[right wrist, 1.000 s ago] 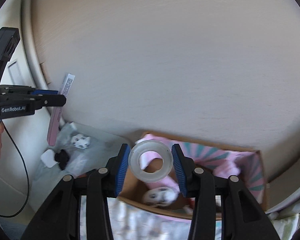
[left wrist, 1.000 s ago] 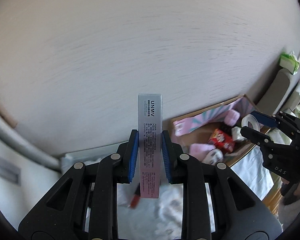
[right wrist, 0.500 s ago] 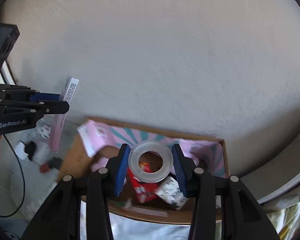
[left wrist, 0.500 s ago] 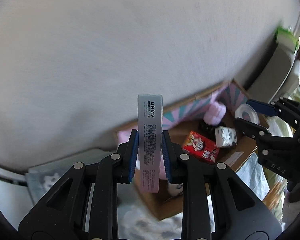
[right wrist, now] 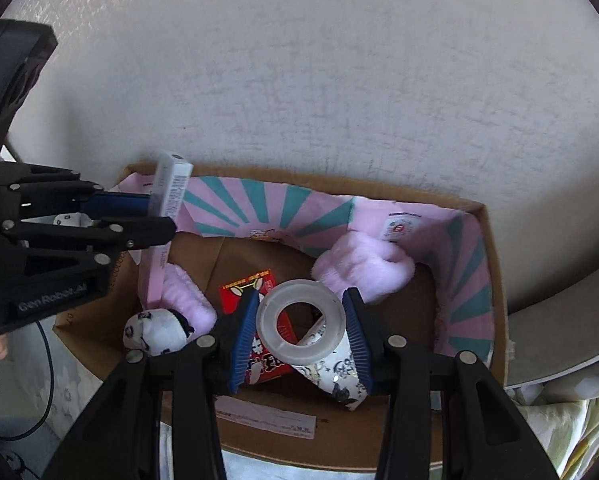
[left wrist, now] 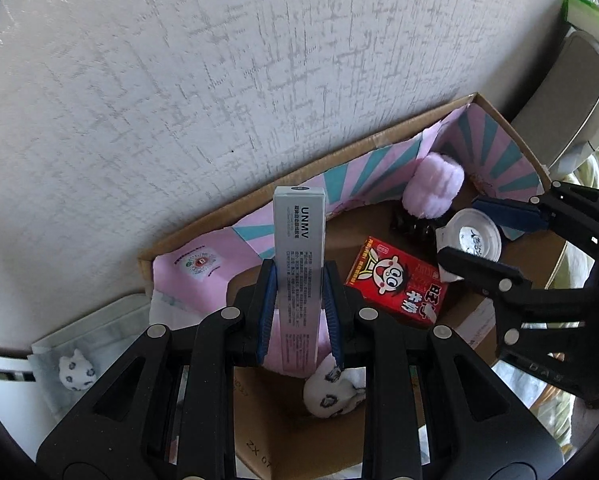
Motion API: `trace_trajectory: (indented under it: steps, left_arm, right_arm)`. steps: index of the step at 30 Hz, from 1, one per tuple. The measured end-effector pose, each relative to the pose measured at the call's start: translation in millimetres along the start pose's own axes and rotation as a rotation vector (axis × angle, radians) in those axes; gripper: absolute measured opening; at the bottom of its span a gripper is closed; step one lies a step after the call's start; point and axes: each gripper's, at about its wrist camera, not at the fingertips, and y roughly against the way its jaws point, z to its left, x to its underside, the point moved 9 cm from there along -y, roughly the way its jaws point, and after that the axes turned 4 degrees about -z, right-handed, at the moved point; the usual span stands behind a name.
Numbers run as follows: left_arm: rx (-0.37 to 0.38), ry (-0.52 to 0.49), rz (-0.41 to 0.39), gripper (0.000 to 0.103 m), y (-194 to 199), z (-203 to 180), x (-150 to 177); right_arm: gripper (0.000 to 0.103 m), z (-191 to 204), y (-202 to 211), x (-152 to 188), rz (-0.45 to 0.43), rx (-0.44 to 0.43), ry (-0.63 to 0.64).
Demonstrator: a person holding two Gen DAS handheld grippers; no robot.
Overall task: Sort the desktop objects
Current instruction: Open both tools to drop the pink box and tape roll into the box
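Both loads have been brought down over the cardboard box [right wrist: 495,280], the slim carton [left wrist: 299,264] clamped in the nearly closed left claw [left wrist: 299,312] and the tape roll [right wrist: 301,322] pinched in the part-open right claw [right wrist: 301,332], so release seems imminent.

The lower end of the long grey box [left wrist: 299,264] is being hidden between the left tongs [left wrist: 299,312]. Part of the red milk carton [right wrist: 259,320] is being covered by the tape roll [right wrist: 301,322]. The cardboard box [left wrist: 495,120] is being cut off below by the tongs' frame.
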Motion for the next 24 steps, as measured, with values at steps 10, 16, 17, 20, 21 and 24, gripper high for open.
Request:
trace_trajectory:
  steps: [10, 16, 17, 20, 21, 24]
  left_arm:
    - [0.085, 0.060, 0.003, 0.101, 13, 0, 8]
    - [0.109, 0.124, -0.098, 0.103, 55, 26, 4]
    - [0.100, 0.126, -0.105, 0.103, 55, 31, 0]
    - [0.087, 0.143, -0.123, 0.103, 67, 37, -1]
    - [0.091, 0.159, -0.131, 0.103, 73, 42, -1]
    - [0.125, 0.207, -0.156, 0.103, 87, 43, -5]
  right_arm:
    - [0.103, 9, -11, 6, 0.010, -0.041, 0.017]
    - [0.103, 9, 11, 13, -0.040, -0.042, 0.051]
    - [0.103, 11, 16, 13, -0.048, -0.044, 0.045]
    - [0.103, 16, 25, 10, -0.066, -0.029, 0.035]
    - [0.103, 16, 27, 10, -0.070, -0.022, 0.035]
    - [0.103, 25, 29, 0, -0.083, 0.017, 0.042]
